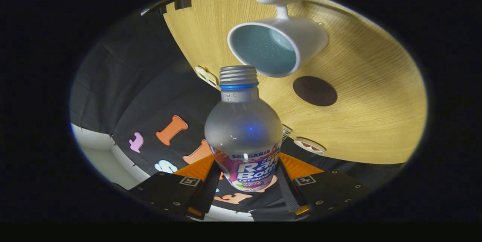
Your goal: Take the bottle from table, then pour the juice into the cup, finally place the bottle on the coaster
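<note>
The wooden desk [369, 95] is seen tilted. The bottle [244, 133] is pinched at its labelled body by the 2 fingers of the hand-held gripper [245, 183], its uncapped mouth held just beside the white cup's [278, 44] rim. A dark round coaster [314, 91] lies near the cup.

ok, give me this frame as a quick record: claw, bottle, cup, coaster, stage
claw: shut on bottle, one finger on each side of its label
bottle: uncapped, tipped, neck toward the cup
cup: white, on the wooden table, mouth just beyond the bottle neck
coaster: dark round, bare, beside the cup
stage: bottle lifted, at the pour; no juice stream visible
</note>
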Demonstrator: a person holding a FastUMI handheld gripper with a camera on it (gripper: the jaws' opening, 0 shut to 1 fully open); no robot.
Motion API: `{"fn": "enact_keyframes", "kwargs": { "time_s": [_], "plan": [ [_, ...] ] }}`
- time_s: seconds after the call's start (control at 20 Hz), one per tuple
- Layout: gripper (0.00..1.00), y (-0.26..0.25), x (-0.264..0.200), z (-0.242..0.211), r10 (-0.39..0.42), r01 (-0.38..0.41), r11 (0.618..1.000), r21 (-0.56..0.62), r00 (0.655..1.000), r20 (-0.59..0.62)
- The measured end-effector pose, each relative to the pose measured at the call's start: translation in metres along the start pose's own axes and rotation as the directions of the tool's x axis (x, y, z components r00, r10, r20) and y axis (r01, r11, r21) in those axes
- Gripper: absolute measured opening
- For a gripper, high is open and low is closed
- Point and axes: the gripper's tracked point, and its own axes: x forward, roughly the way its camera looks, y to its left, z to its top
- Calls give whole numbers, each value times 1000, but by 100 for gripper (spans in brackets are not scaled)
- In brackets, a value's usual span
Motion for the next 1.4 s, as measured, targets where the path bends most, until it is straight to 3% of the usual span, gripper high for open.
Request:
{"fn": "enact_keyframes", "kwargs": {
  "time_s": [0.2,0.35,0.5,0.6,0.85,1.0,1.2,1.4],
  "plan": [
    [75,-7,4,-4,-3,4,989,-147,1000,5],
    [75,-17,8,-9,-33,39,953,-301,999,27],
    [75,-18,4,-10,-22,30,926,-376,999,28],
    [75,-26,4,-9,-23,43,879,-474,999,48],
    [75,-34,2,-8,-37,118,643,-757,992,123],
    [75,-35,2,-5,-17,156,447,-881,986,166],
    [75,-21,4,-5,46,180,203,-963,980,193],
    [75,-31,6,8,59,263,-34,-964,964,261]
  ]
}}
